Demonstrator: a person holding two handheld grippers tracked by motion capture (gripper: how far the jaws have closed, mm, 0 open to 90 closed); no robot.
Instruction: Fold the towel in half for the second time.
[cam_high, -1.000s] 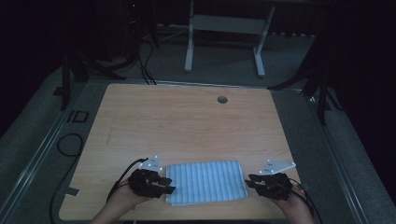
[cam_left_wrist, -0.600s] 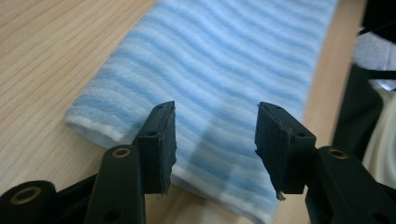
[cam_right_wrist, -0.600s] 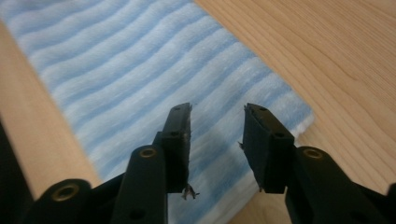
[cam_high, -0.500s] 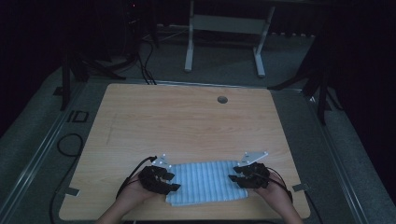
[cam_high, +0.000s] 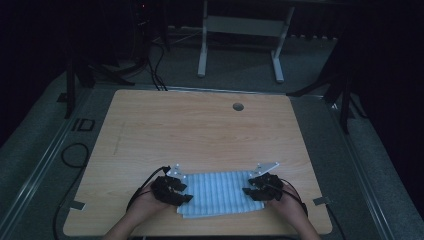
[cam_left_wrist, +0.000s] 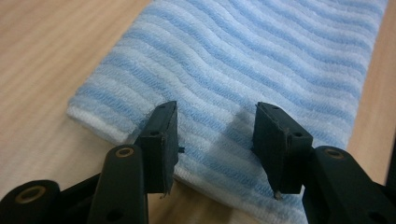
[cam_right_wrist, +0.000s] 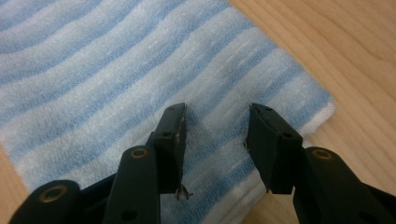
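Observation:
A folded towel (cam_high: 220, 194) with blue and white stripes lies flat on the wooden table (cam_high: 200, 135), close to the front edge. My left gripper (cam_high: 186, 194) hangs over the towel's left end and my right gripper (cam_high: 247, 191) over its right end. In the left gripper view the left gripper (cam_left_wrist: 215, 135) is open above the towel (cam_left_wrist: 261, 60), near its folded corner. In the right gripper view the right gripper (cam_right_wrist: 215, 135) is open above the towel (cam_right_wrist: 93, 70). Both pairs of jaws have just been opening. The cloth lies flat beneath them and is not pinched.
A round cable hole (cam_high: 238, 106) sits near the table's far edge. Behind the table stands a white metal frame (cam_high: 240, 30) on the dark floor. Cables (cam_high: 75, 150) lie on the floor at the left. Bare wood stretches beyond the towel.
Both grippers have moved inward and down over the towel's ends, the right one farther. Their jaws stand wider than before. The towel has stayed in place.

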